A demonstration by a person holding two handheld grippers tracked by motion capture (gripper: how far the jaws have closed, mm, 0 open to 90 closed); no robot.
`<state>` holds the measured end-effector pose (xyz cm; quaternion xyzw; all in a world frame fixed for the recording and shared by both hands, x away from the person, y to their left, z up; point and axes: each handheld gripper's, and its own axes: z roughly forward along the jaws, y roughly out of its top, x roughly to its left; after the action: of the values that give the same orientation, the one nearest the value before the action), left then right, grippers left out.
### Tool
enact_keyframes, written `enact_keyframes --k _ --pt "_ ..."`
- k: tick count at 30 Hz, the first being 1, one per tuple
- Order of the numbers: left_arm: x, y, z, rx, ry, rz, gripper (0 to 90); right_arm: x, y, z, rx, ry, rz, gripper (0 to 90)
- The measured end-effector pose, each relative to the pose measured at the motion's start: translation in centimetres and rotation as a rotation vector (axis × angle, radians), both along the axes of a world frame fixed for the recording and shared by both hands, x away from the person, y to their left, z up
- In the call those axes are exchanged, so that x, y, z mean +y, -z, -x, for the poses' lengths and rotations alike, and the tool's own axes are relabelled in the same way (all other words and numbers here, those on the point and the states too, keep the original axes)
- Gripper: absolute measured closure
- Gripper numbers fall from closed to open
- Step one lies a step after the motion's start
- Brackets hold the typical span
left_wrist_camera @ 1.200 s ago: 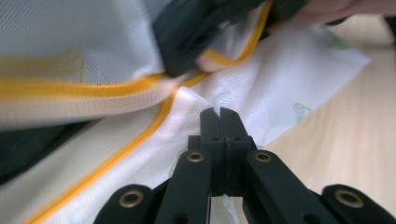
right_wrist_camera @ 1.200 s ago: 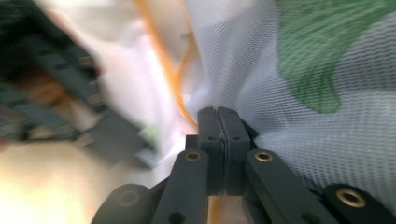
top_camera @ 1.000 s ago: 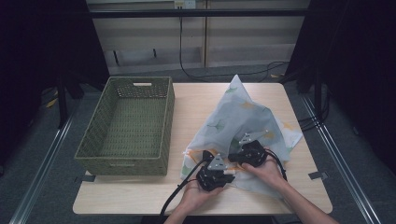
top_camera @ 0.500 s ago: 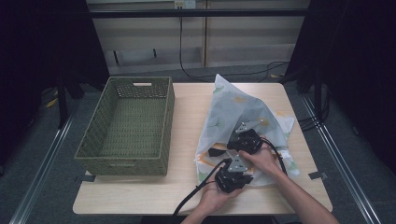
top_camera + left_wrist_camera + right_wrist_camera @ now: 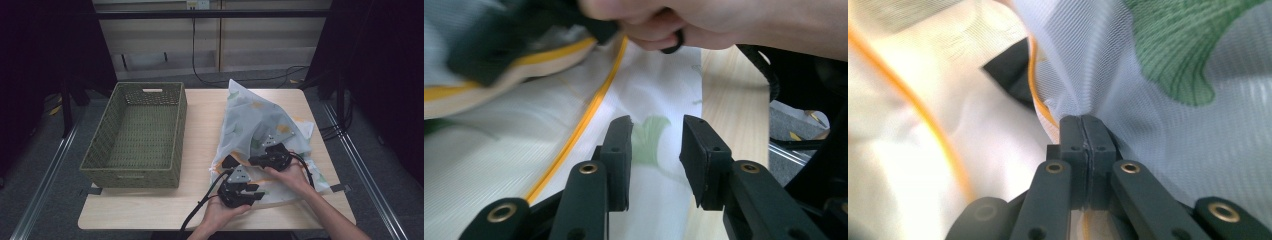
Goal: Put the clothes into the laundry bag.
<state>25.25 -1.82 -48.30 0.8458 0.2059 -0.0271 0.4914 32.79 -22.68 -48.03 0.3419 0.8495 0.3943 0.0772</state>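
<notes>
My right gripper (image 5: 1082, 131) pinched the mesh laundry bag (image 5: 260, 125) at the lower right of the high view; my left gripper (image 5: 655, 150) had just opened, jaws empty. I judged a regrip nearer the orange hem (image 5: 591, 107) best.

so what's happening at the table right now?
A person is working a white mesh bag with orange trim, using a claw in each hand. The right claw is pinched shut on the bag's fabric. The left claw has just been opening, with nothing between its jaws, over the bag. The green wicker basket sits beside it.
</notes>
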Motion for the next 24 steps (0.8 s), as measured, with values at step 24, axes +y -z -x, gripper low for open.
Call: enact_keyframes --k 24 --pt "5.0 -2.8 -3.2 -0.186 -0.105 -0.149 72.1 -4.8 -2.9 4.6 -0.058 0.062 -0.110 78.6"
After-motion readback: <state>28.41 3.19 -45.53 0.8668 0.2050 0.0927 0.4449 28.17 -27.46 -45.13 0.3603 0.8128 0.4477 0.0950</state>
